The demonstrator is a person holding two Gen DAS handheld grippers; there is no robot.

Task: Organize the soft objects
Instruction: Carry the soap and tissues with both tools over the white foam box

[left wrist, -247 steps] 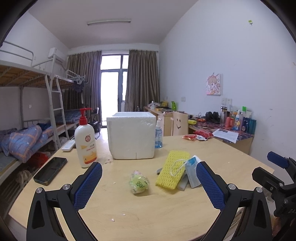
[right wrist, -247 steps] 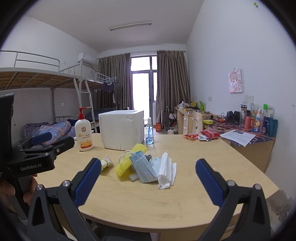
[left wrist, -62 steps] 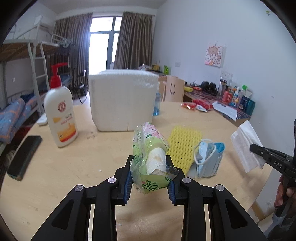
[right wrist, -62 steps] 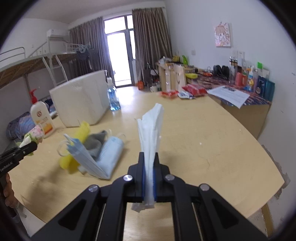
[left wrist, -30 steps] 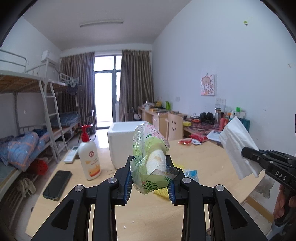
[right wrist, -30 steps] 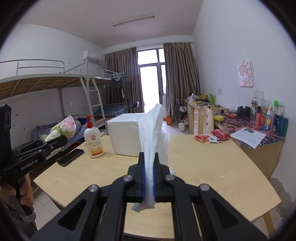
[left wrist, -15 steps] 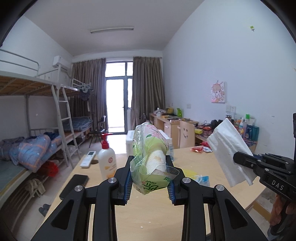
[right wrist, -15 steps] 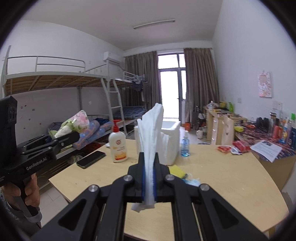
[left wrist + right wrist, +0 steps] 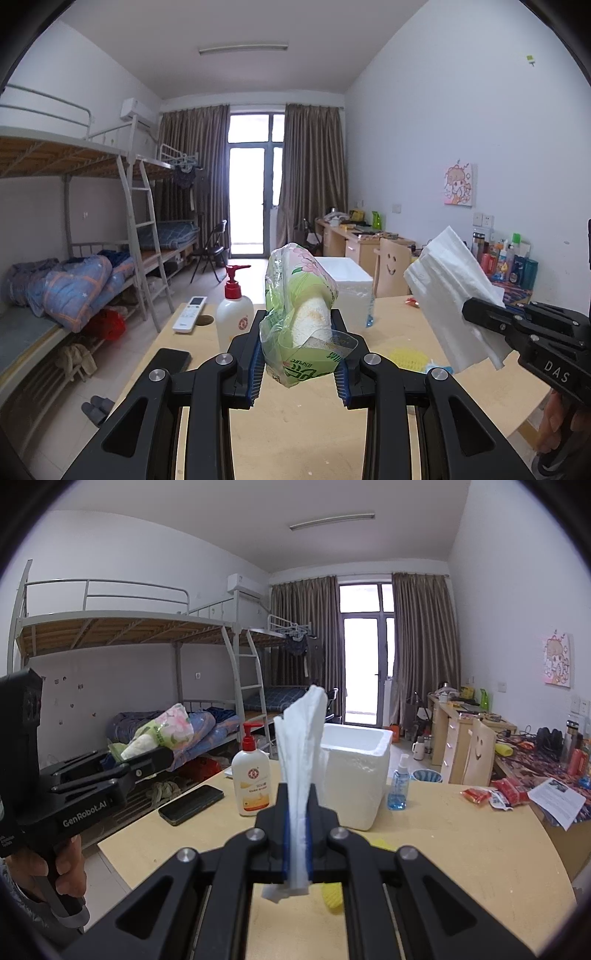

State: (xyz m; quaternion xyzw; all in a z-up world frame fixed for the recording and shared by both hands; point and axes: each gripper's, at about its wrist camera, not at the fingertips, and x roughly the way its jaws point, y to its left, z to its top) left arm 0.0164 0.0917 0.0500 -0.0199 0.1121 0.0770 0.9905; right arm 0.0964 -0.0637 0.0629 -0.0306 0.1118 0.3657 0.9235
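Both tongs were loaded and held up above the desk [image 9: 461, 849]. My left tongs [image 9: 297, 360] were pinched on a green tissue pack [image 9: 301, 317], its crinkly wrapper bulging over the blue pads and the white roll inside showing. My right tongs [image 9: 296, 853] were clamped nearly flat on a folded white tissue stack [image 9: 301, 768], which stood up from the jaws and drooped a little below them.

I judged the step in hand to be carrying both soft things to the white foam box [image 9: 360, 775], which stood open-topped on the desk between the lotion bottle [image 9: 252, 775] and the small blue spray bottle [image 9: 398, 788]. To do it well I needed to keep each load high enough to pass over the box rim, bring one pair of tongs over the opening at a time so they would not knock together, and let go only once the load hung inside the walls. The tissue stack was limp, so I thought a slow lowering would stop it from catching on the rim or fanning apart. The pack's slick film might slip, so a steady squeeze seemed wise. A yellow foam net [image 9: 332, 897] lay on the desk below my right tongs, not yet gathered.
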